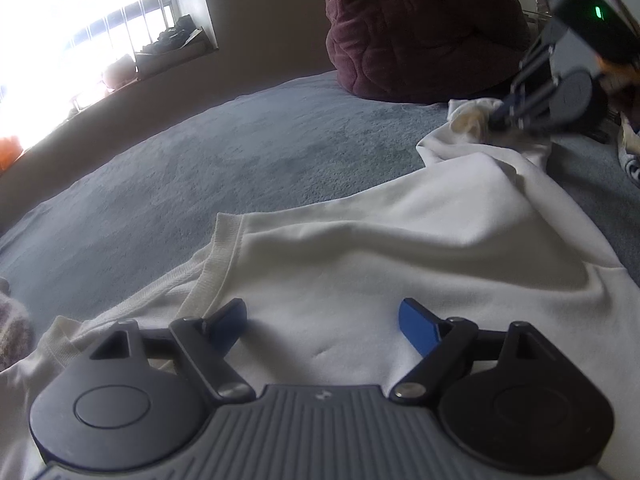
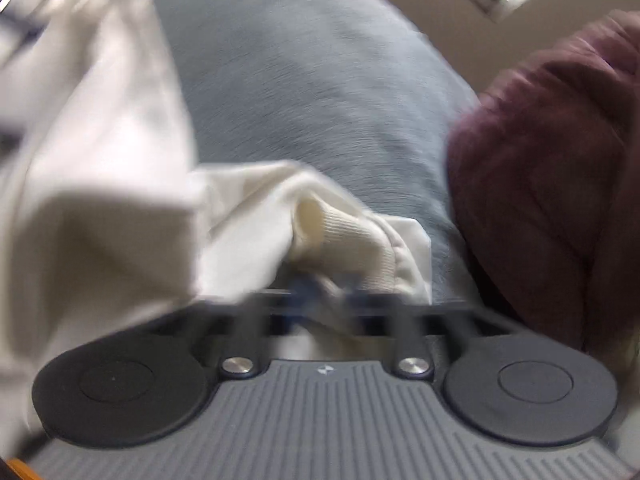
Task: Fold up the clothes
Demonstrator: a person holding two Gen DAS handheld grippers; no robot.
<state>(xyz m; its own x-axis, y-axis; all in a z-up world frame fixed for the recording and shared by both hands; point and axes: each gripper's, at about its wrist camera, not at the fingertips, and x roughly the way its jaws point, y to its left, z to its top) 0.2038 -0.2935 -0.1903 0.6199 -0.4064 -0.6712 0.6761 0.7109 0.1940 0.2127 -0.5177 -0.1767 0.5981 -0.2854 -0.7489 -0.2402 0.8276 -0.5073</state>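
A white sweatshirt (image 1: 360,248) lies spread on a grey-blue blanket (image 1: 200,168). My left gripper (image 1: 322,326) rests open on its body, close to the ribbed neckline (image 1: 216,264), blue fingers wide apart with nothing between them. At the far right, my right gripper (image 1: 500,114) is shut on the sweatshirt's sleeve cuff (image 1: 470,118) and holds it lifted off the blanket. The right wrist view is blurred by motion. There the ribbed cuff (image 2: 340,232) bunches just ahead of the closed right gripper (image 2: 328,284), and the sleeve (image 2: 100,184) trails off to the left.
A maroon quilted garment (image 1: 420,28) is heaped at the back of the blanket; it also shows as the maroon heap (image 2: 560,168) right of the cuff. A bright barred window (image 1: 80,20) with a cluttered sill is at the left. A knitted item (image 1: 12,328) lies at the left edge.
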